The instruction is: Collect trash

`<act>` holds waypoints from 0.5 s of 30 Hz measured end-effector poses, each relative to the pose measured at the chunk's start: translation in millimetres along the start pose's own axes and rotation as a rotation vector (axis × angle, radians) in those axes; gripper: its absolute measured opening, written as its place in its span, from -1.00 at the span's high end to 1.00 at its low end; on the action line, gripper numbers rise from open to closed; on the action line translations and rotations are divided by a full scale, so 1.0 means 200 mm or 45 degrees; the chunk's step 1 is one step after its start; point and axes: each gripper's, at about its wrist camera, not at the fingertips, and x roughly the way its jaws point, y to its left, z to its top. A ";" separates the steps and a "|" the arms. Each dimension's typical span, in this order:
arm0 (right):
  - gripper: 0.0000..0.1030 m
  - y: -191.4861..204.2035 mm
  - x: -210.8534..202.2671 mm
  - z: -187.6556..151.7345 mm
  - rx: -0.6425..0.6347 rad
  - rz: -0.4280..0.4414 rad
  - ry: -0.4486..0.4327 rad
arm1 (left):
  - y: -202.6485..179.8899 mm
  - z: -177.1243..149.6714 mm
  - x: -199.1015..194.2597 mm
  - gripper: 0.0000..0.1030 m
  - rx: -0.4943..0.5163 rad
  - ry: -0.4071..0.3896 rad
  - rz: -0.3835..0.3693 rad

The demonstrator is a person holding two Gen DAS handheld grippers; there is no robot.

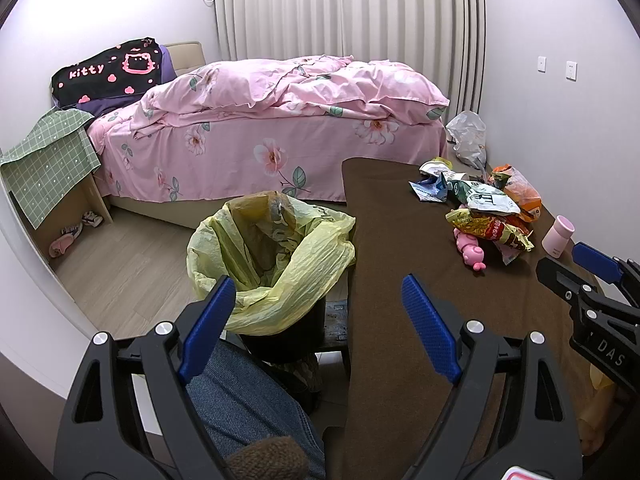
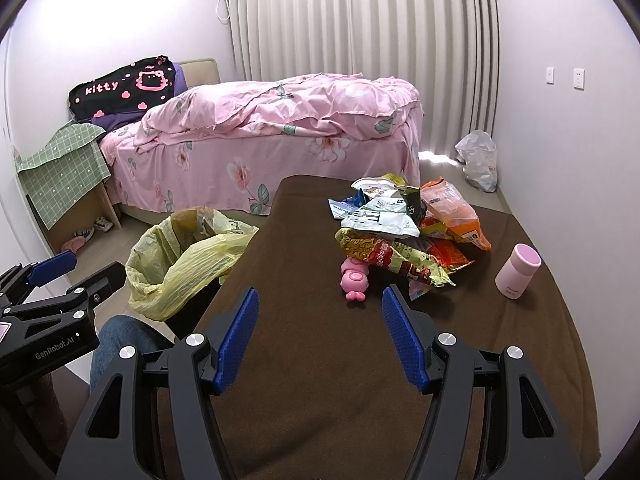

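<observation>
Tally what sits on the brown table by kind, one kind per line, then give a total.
Pile of snack wrappers: 1 heap, single wrappers overlap too much to count
Pink toy: 1
Pink cup: 1
Total: 3 on the brown table, counting the heap as one

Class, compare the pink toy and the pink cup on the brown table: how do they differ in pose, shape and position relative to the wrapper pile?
The pink toy lies flat; the pink cup stands slightly tilted. The toy is lumpy and brighter pink; the cup is a smooth, paler cylinder. The toy touches the wrapper pile; the cup stands apart. Both rest on the brown table.
</observation>
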 end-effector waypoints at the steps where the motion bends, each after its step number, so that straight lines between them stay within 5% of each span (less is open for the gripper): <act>1: -0.18 0.00 0.00 0.00 0.000 0.001 0.000 | 0.00 0.00 0.00 -0.57 0.000 0.000 0.000; 15: -0.18 -0.03 0.01 0.00 -0.010 -0.028 -0.006 | 0.00 0.00 0.00 -0.57 0.010 -0.015 -0.011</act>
